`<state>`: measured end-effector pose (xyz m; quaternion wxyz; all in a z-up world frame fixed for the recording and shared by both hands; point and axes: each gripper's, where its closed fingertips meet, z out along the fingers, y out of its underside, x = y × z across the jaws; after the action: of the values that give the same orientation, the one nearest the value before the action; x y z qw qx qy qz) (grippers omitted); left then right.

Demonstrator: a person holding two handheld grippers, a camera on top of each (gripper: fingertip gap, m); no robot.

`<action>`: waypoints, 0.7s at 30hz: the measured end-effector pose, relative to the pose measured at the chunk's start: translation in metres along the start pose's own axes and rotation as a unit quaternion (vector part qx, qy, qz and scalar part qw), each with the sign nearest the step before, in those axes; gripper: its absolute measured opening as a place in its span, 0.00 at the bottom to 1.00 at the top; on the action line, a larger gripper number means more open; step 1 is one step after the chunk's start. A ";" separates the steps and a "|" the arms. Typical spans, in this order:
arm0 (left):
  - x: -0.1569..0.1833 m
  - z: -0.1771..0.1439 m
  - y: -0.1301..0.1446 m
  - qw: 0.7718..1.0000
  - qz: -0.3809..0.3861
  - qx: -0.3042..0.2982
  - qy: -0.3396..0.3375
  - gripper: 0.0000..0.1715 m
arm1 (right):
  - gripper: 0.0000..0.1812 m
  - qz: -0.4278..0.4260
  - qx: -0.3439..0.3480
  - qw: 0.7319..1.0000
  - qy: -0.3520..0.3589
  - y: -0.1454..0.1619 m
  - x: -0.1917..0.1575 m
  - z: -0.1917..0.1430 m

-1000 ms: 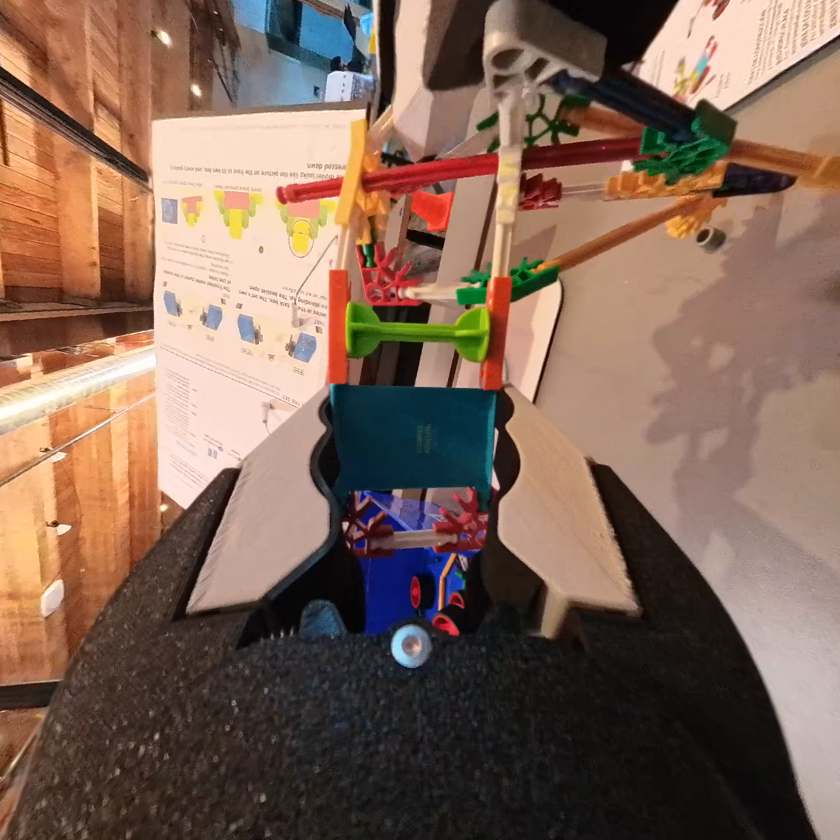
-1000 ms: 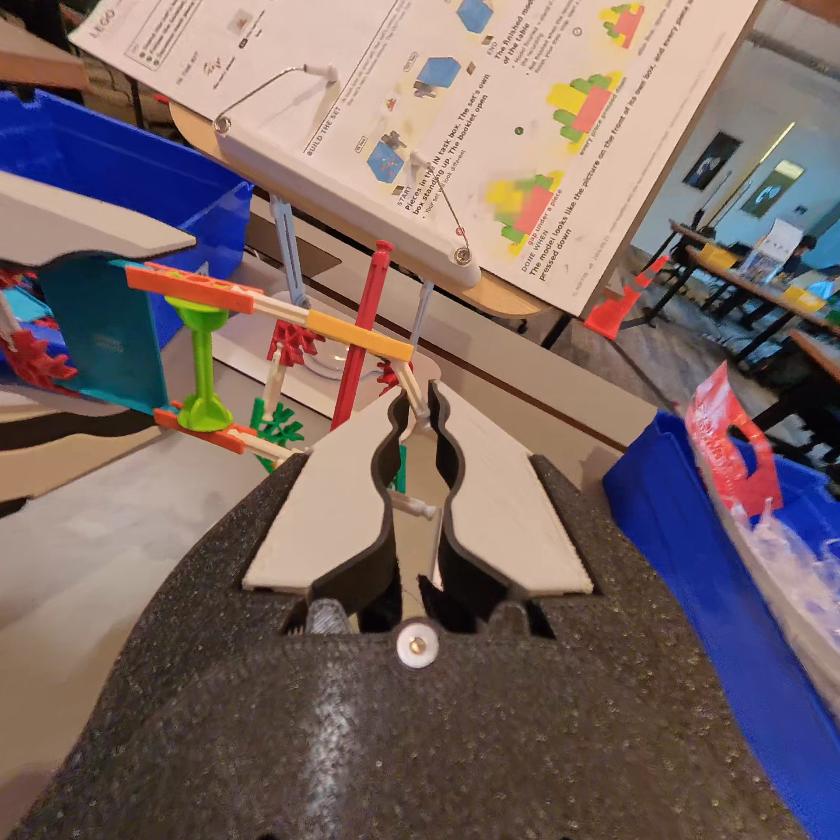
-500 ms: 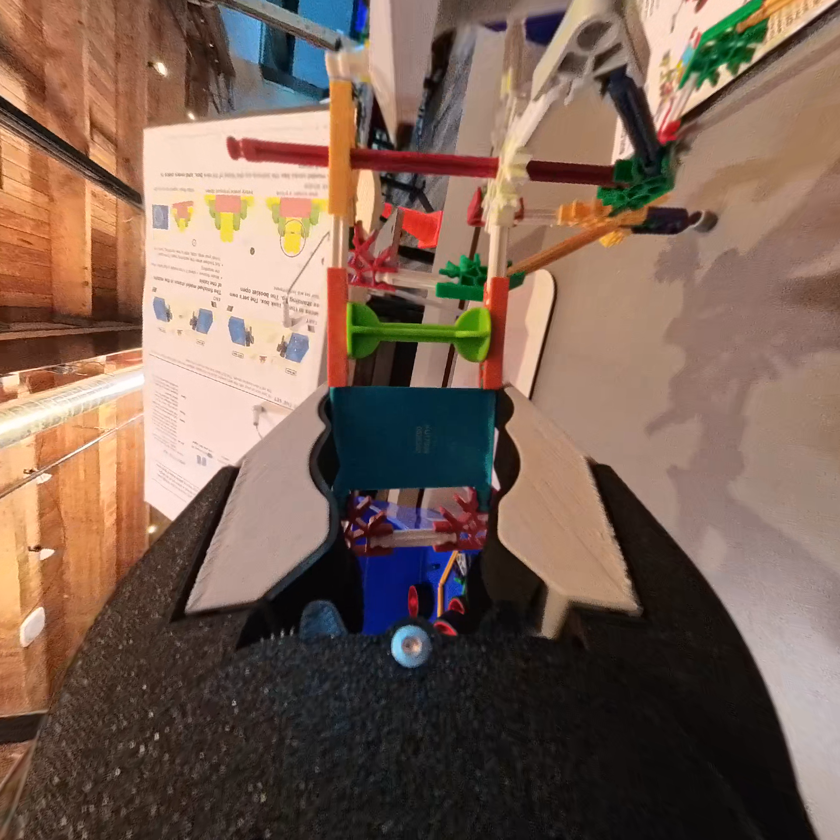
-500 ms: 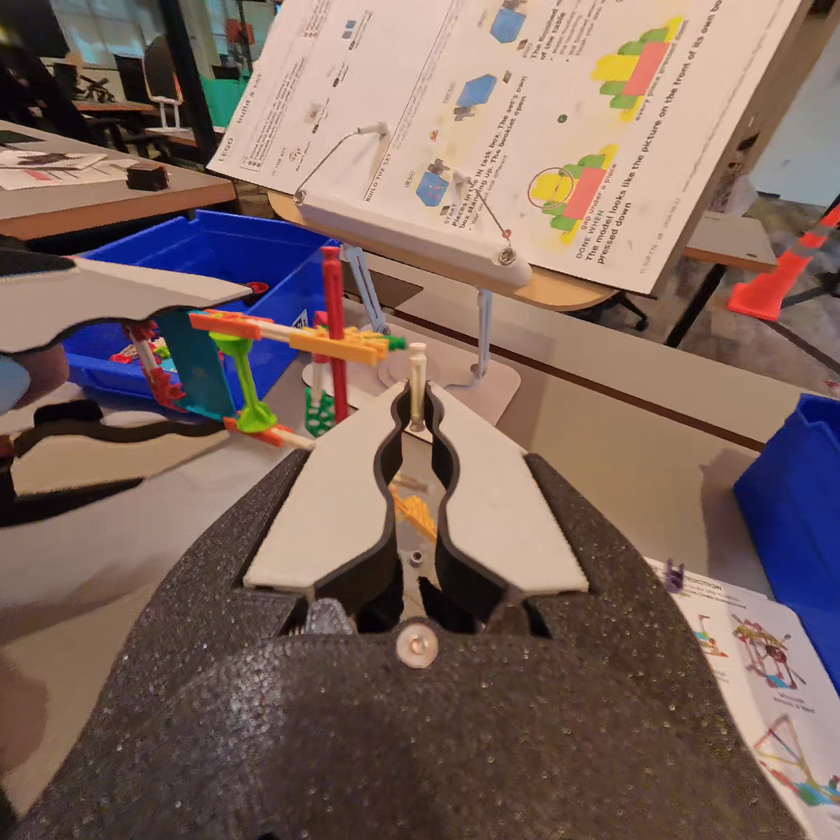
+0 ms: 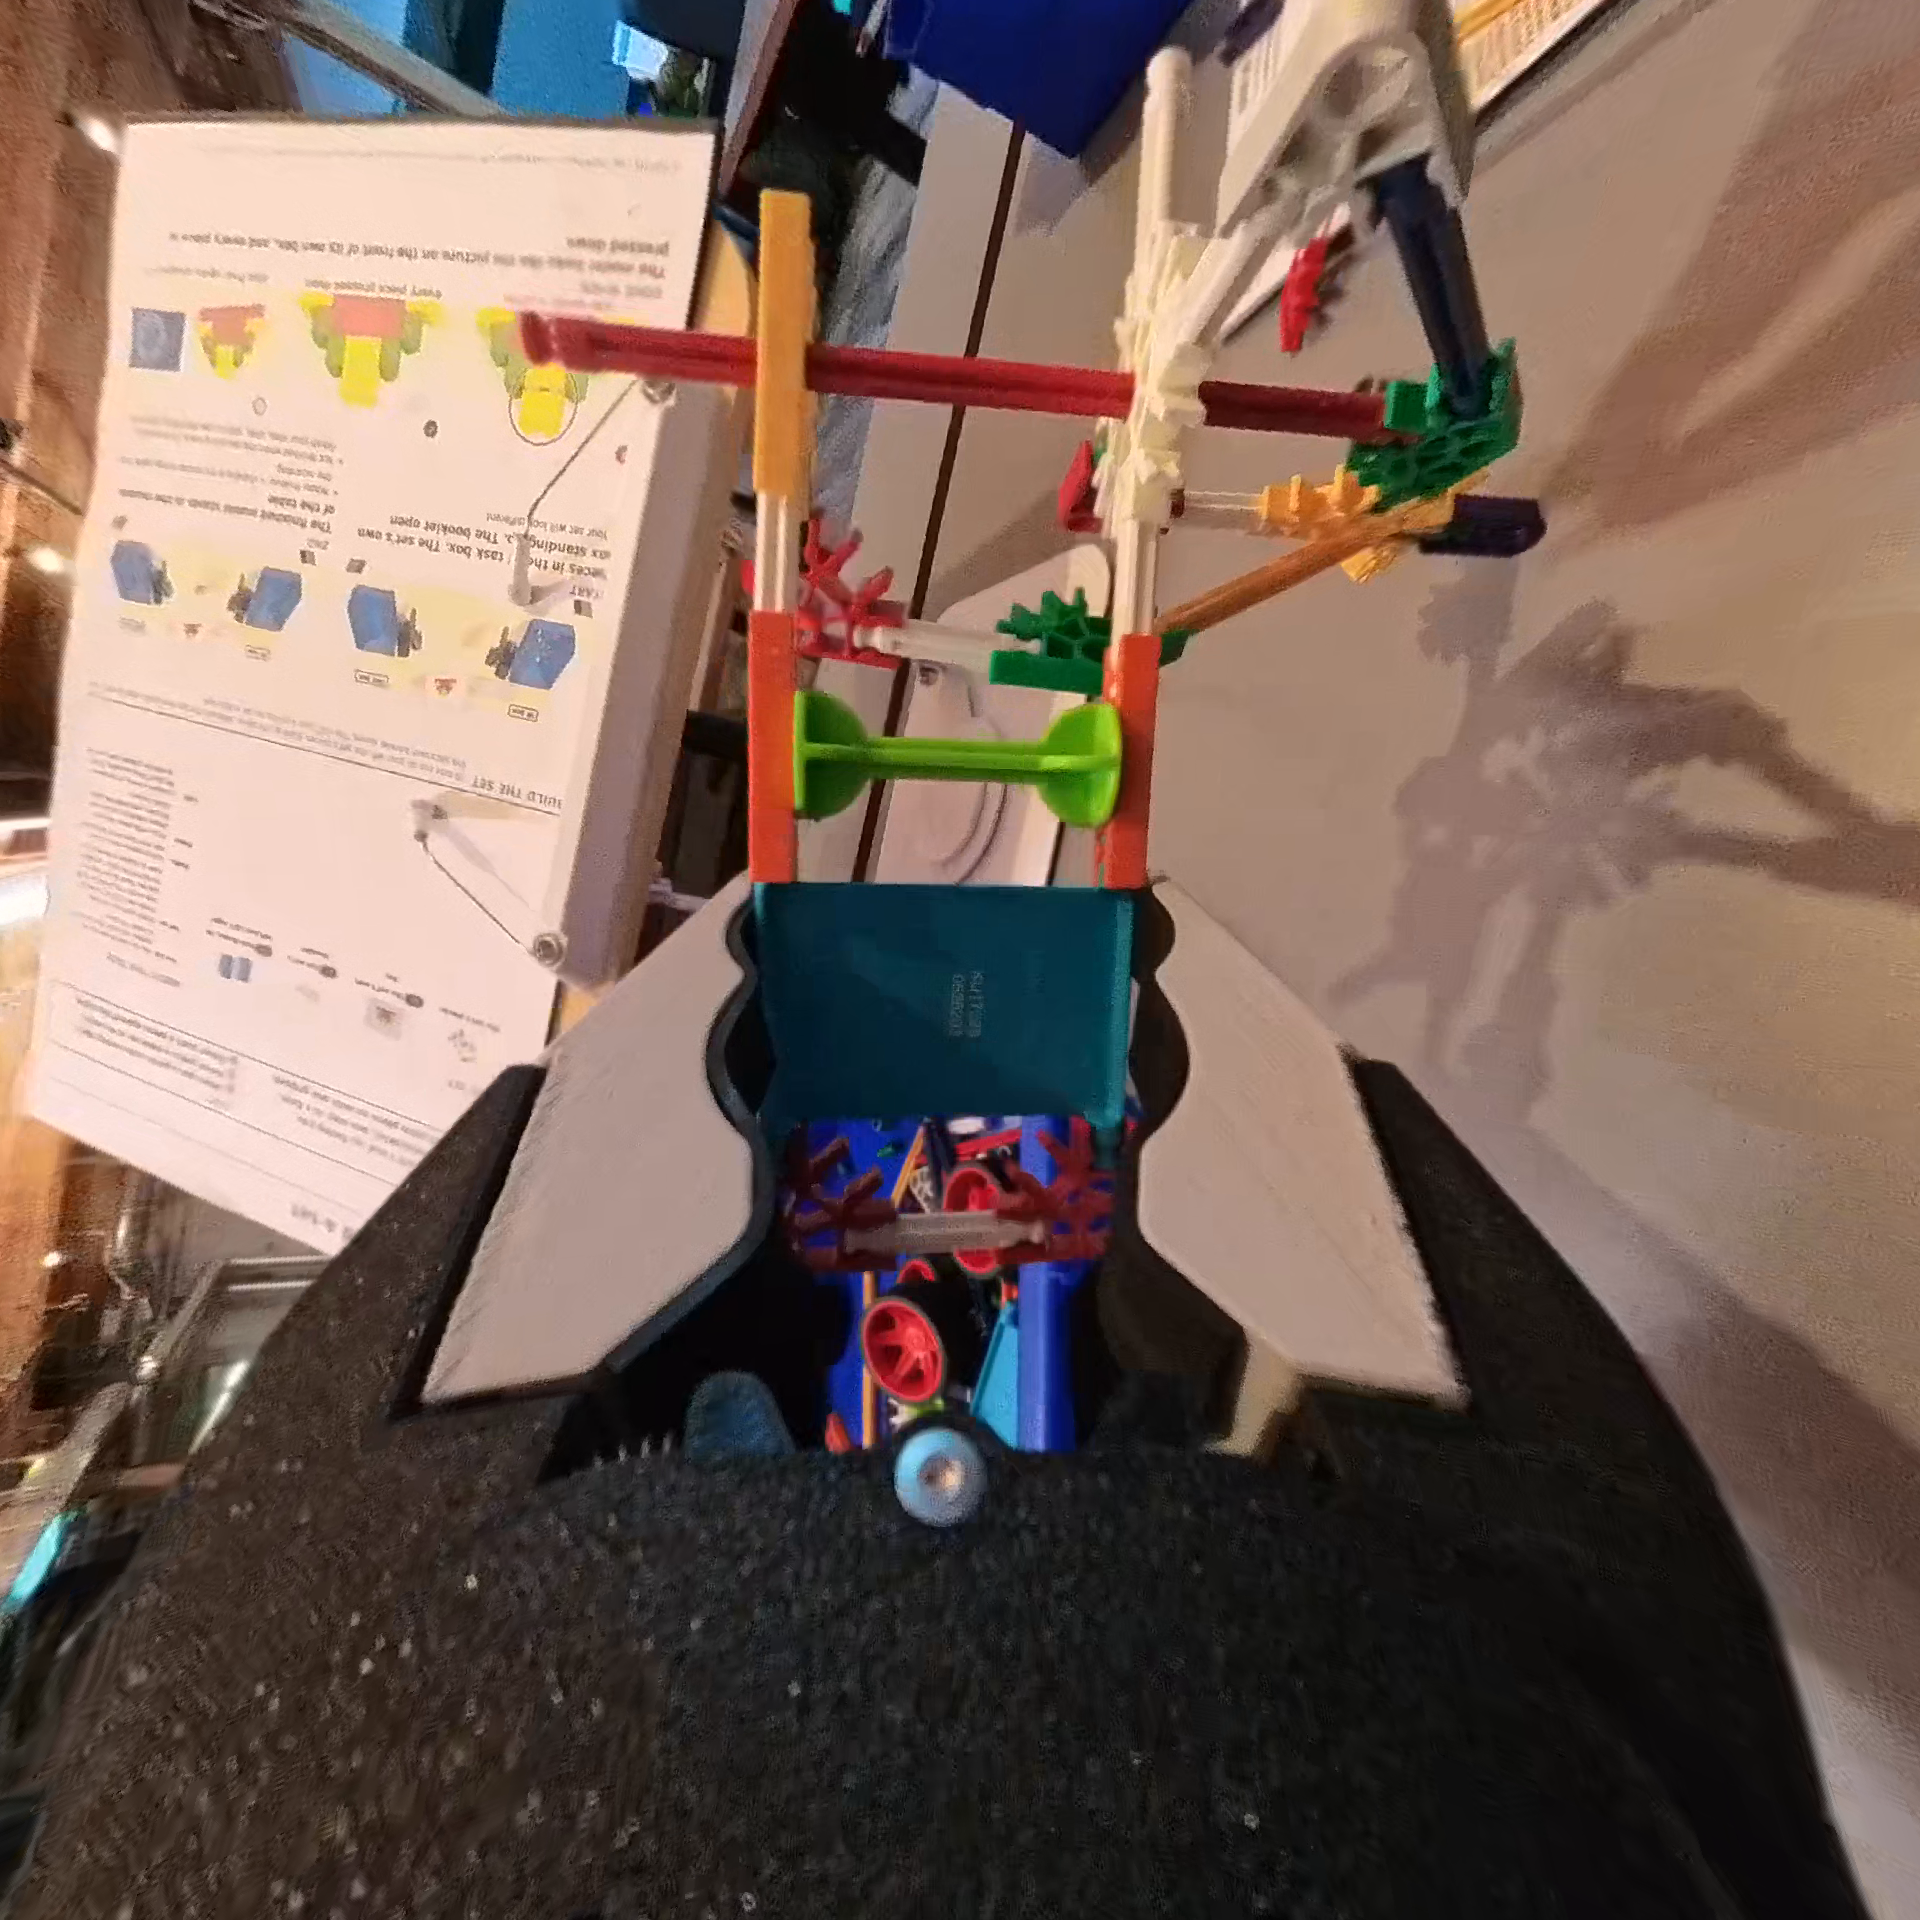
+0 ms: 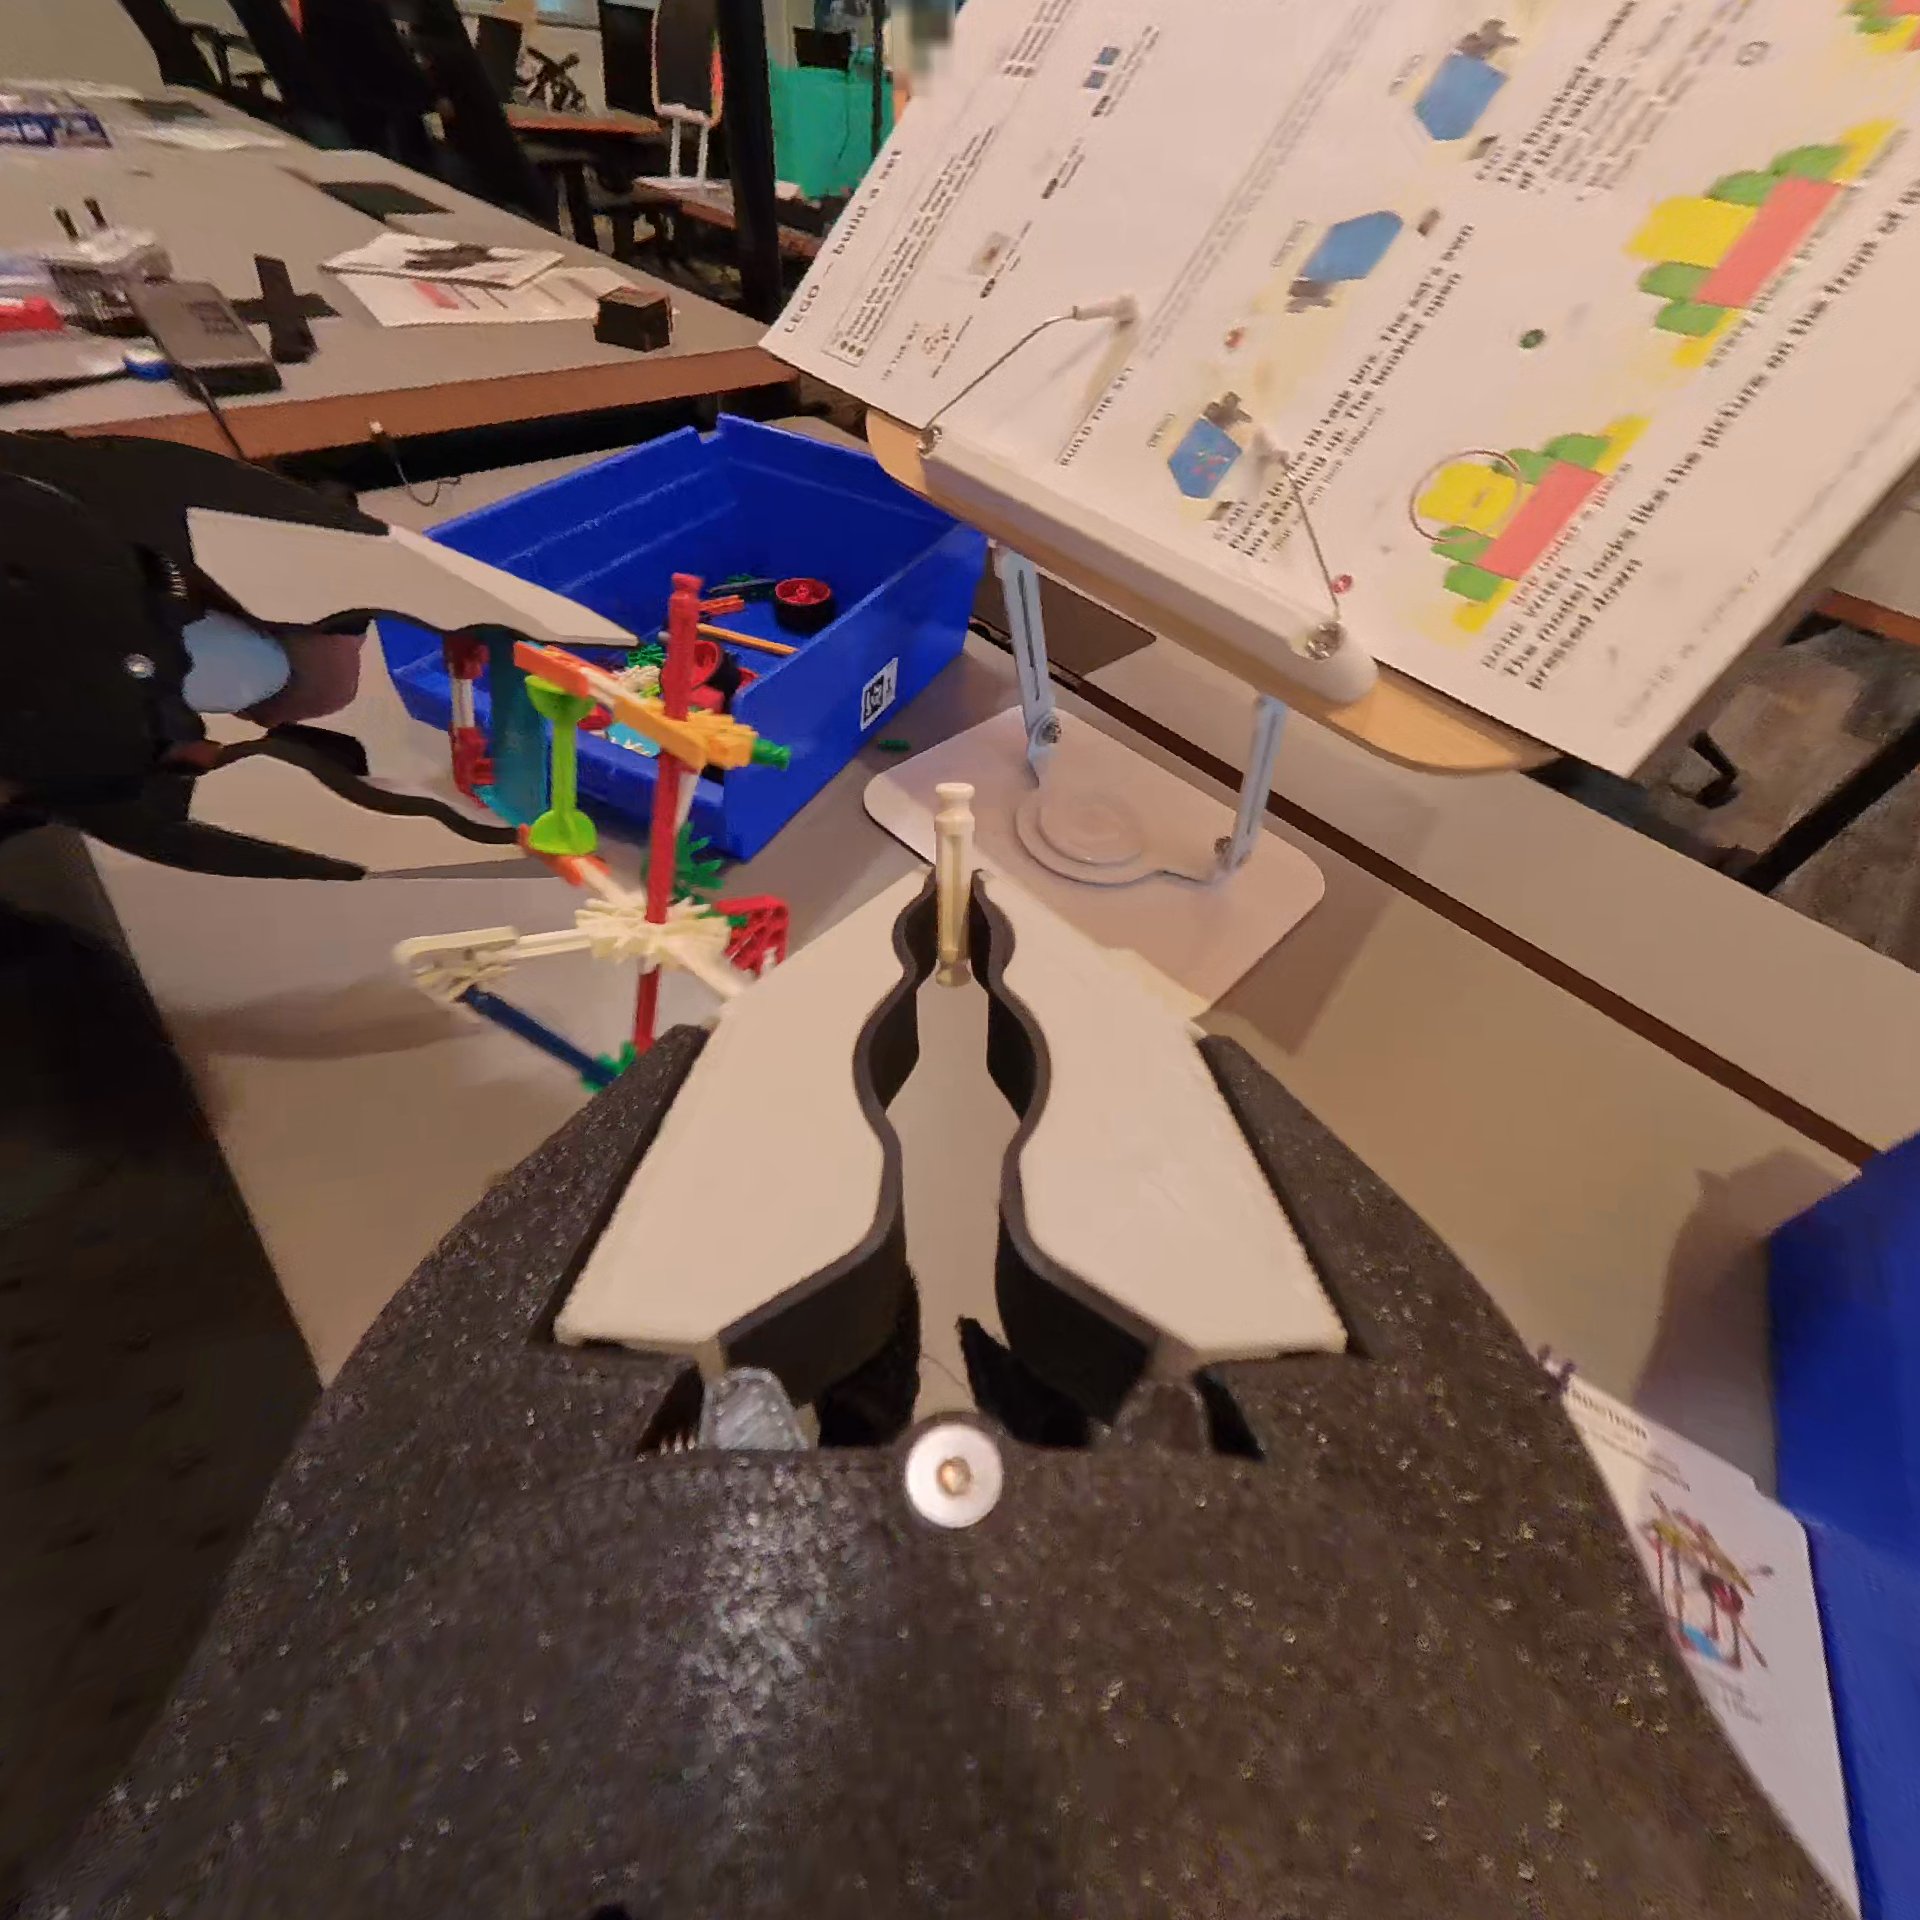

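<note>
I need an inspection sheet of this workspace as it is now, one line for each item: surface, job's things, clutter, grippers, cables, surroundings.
Surface: grey table, mostly bare near the grippers.
Job's things: rod-and-connector model held at its teal panel; one white rod; blue bin holding loose pieces and wheels.
Clutter: instruction sheet on a tilted stand; booklet at the table's right edge beside another blue bin.
Grippers: left gripper shut on the teal panel; right gripper shut on the white rod, apart from the model.
Cables: thin dark cable on the far table.
Surroundings: other tables with papers and small devices; wooden wall.
</note>
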<state>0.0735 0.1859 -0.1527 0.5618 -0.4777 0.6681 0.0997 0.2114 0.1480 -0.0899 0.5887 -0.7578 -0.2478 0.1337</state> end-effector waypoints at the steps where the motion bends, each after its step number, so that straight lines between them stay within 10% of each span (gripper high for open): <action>1: 0.003 -0.006 0.002 1.000 -0.004 0.008 0.007 0.39 | 0.01 -0.005 -0.001 1.000 -0.011 -0.003 -0.005 0.005; 16: 0.057 -0.072 0.005 0.985 -0.024 0.144 0.093 0.39 | 0.02 -0.087 -0.059 0.963 -0.249 -0.033 -0.123 0.168; 19: 0.062 -0.066 0.008 0.984 -0.033 0.138 0.105 0.39 | 0.36 -0.089 -0.145 0.956 -0.237 -0.014 -0.126 0.226; 21: 0.061 -0.065 0.011 0.983 -0.045 0.138 0.109 0.39 | 0.39 -0.117 -0.161 0.959 -0.203 -0.008 -0.113 0.240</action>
<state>0.0285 0.1158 -0.1863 0.5502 -0.4331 0.7104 -0.0711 -0.0044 0.2873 -0.1570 0.4080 -0.7650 -0.4672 0.1733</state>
